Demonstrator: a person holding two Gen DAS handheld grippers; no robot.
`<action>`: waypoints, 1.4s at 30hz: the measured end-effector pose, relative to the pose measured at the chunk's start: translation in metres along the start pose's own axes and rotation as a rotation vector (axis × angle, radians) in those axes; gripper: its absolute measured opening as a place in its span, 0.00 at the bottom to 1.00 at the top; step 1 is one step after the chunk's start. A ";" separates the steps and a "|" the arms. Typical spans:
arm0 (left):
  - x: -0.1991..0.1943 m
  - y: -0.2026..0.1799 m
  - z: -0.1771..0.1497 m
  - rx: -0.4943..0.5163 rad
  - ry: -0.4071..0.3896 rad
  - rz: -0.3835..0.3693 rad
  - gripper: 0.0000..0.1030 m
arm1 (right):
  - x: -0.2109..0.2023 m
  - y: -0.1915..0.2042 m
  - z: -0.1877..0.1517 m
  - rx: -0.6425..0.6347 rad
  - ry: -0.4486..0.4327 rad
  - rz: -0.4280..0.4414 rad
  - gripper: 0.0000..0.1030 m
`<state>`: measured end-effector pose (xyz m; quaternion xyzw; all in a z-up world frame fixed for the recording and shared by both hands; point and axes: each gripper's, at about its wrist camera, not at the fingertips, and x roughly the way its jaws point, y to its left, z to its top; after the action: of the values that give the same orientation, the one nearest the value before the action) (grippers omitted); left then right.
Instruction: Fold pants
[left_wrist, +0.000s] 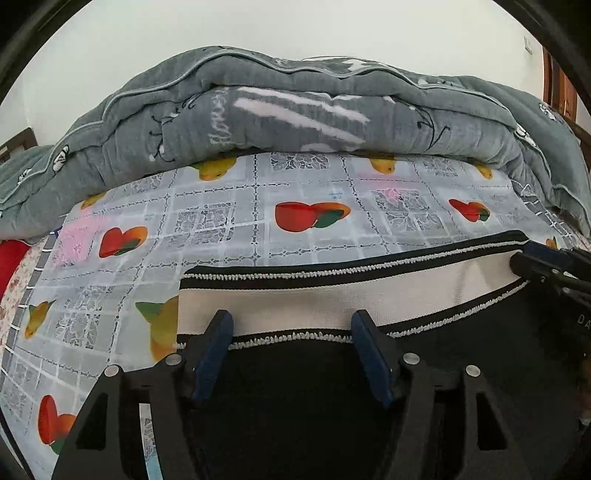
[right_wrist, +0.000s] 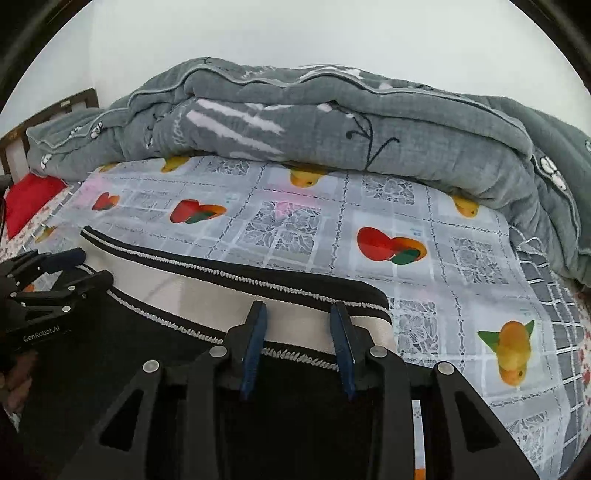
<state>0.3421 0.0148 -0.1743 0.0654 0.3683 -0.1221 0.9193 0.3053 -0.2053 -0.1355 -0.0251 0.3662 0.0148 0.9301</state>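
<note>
Black pants (left_wrist: 295, 387) with a white, black-edged waistband (left_wrist: 314, 295) lie flat on the bed. My left gripper (left_wrist: 291, 319) is open, its fingers over the left part of the waistband. My right gripper (right_wrist: 299, 310) is open over the right end of the waistband (right_wrist: 221, 291), black pants (right_wrist: 147, 332) spreading below it. Each gripper shows in the other's view: the right one (left_wrist: 524, 258) at the waistband's right end, the left one (right_wrist: 92, 266) at the left end.
The bed has a fruit-print sheet (left_wrist: 258, 221) (right_wrist: 424, 258). A folded grey quilt (left_wrist: 295, 110) (right_wrist: 332, 122) lies along the far side against a white wall. A red pillow (right_wrist: 29, 199) sits at the far left.
</note>
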 end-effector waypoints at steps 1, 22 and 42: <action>0.001 0.000 0.000 -0.004 -0.001 -0.002 0.64 | 0.001 -0.002 0.000 0.008 -0.002 0.011 0.34; -0.004 -0.007 -0.001 -0.004 -0.045 0.116 0.75 | -0.001 0.001 -0.001 0.002 -0.015 0.015 0.36; 0.016 0.007 0.011 -0.073 -0.004 0.046 0.89 | 0.003 -0.006 0.003 0.020 -0.022 0.024 0.37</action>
<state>0.3628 0.0159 -0.1771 0.0401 0.3693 -0.0875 0.9243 0.3104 -0.2116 -0.1352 -0.0113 0.3565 0.0224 0.9340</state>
